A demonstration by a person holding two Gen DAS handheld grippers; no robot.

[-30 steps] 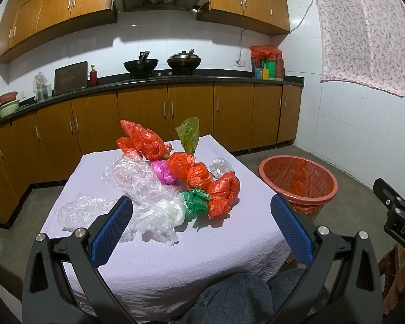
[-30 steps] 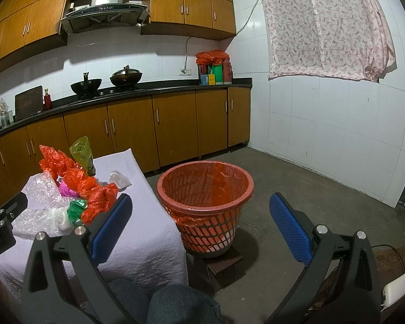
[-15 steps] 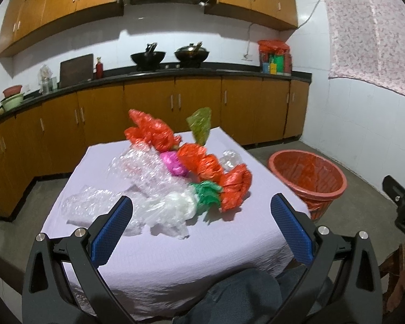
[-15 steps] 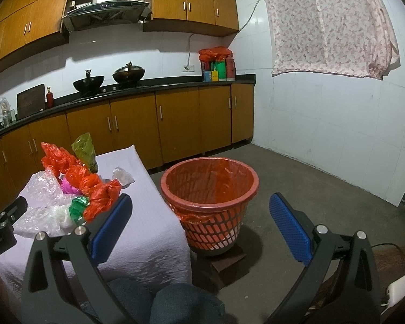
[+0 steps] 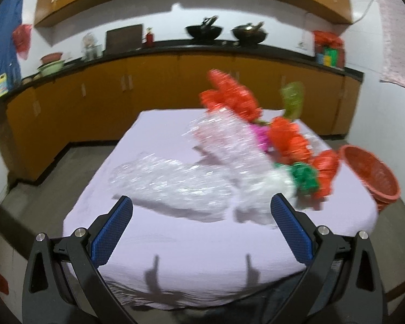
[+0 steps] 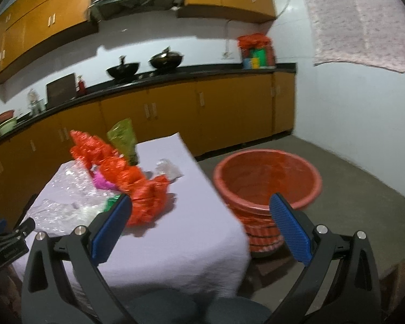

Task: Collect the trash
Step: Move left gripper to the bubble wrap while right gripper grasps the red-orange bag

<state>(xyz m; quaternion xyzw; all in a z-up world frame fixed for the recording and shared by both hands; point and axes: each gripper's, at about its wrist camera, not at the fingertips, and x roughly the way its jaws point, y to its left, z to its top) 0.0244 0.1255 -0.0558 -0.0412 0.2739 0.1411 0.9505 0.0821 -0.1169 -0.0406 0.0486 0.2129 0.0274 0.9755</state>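
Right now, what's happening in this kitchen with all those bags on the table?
A person holds two hand-held grippers, both open and empty. The left gripper points at a pile of crumpled clear, red and green plastic bags on the white-clothed table. The right gripper faces the red plastic basket on the floor beside it. Nothing is picked up yet.

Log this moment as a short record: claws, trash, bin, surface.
left claw: open, empty, above the near table edge
right claw: open, empty
trash: crumpled plastic bags in orange, clear, pink, green and white, piled on the table
bin: orange basket on the floor beside the table, no loose trash visible inside
surface: table under a white cloth
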